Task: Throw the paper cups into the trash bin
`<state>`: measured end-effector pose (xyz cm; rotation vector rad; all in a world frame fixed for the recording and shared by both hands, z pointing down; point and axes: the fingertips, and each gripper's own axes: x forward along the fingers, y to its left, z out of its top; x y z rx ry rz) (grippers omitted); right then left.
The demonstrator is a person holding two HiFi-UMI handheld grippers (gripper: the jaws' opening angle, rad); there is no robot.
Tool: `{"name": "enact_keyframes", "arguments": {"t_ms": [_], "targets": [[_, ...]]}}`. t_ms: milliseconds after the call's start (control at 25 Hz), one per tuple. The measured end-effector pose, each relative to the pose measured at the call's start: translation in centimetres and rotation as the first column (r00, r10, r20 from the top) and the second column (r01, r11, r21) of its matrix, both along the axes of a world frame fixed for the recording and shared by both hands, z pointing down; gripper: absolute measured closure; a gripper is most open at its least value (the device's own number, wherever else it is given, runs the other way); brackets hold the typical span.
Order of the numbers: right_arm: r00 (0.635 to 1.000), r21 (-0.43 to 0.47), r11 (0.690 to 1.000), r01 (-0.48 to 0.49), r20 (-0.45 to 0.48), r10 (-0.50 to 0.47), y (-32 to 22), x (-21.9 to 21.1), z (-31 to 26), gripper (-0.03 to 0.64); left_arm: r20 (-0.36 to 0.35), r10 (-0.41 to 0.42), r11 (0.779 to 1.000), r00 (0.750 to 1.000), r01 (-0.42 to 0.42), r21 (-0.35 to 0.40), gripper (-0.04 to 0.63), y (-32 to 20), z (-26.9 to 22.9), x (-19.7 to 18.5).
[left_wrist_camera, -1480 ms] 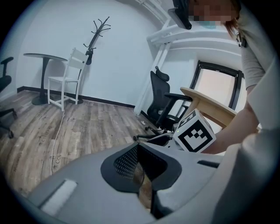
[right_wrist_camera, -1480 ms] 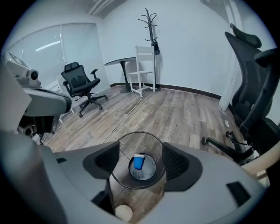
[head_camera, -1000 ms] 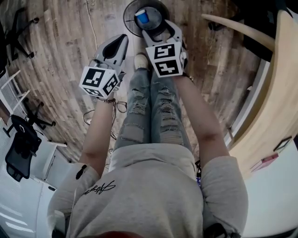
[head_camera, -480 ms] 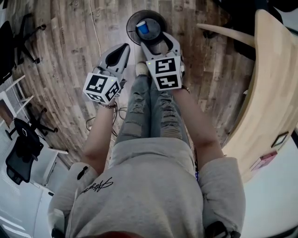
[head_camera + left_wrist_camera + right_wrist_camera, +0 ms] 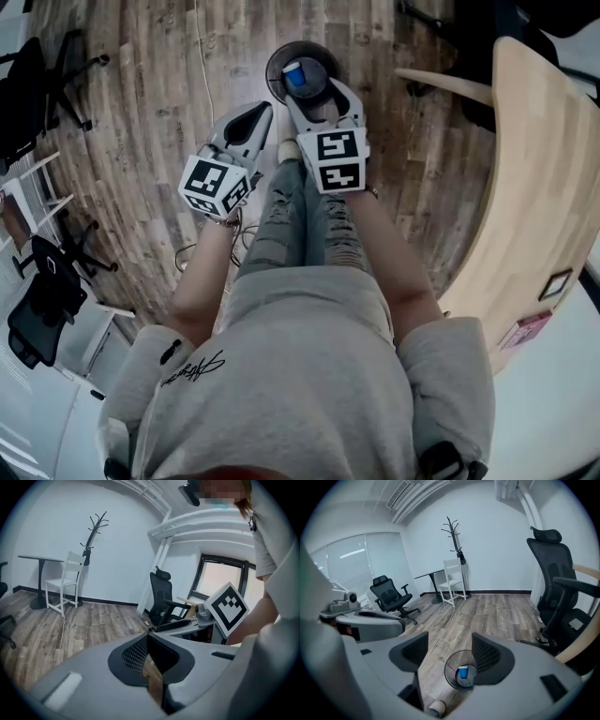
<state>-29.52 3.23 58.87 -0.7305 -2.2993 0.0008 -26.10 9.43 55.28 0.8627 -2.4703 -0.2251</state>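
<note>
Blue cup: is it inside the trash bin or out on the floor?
Inside: the blue cup sits within the trash bin's round rim, near its bottom.

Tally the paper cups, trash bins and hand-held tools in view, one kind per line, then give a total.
Paper cup: 1, blue, inside the bin
Trash bin: 1
Tools: 2, the left tool shut and empty, the right tool open above the bin
Total: 4

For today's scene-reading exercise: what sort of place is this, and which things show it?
Probably an office or meeting room: a black swivel office chair, a coat stand and a curved wooden desk.
</note>
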Motion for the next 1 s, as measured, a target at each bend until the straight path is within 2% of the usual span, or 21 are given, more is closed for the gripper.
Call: {"name": "enact_keyframes", "arguments": {"t_ms": [440,680,1000], "targets": [[0.992,-0.038,0.997,0.070,0.104,-0.066,1.5,-0.2,-6.7,0.328,0.056,-0.015,1.000,0.998,0.014,0.015,0.592,1.2,-5.4,-0.1],[0.986,-0.074,0.994,0.080,0.149,-0.068,1.2,-0.2,-10.1,0.328,0.091,-0.026,1.000,0.996,0.025,0.009,0.592,1.4,-8.0,-0.2],[0.972,-0.115,0.985,0.133,0.212,-0.106,1.3,0.4,-15.1,0.328,0.173,-0.001,1.000,0.985,-0.003,0.021,0.592,0.6,-13.3,0.1]]}}
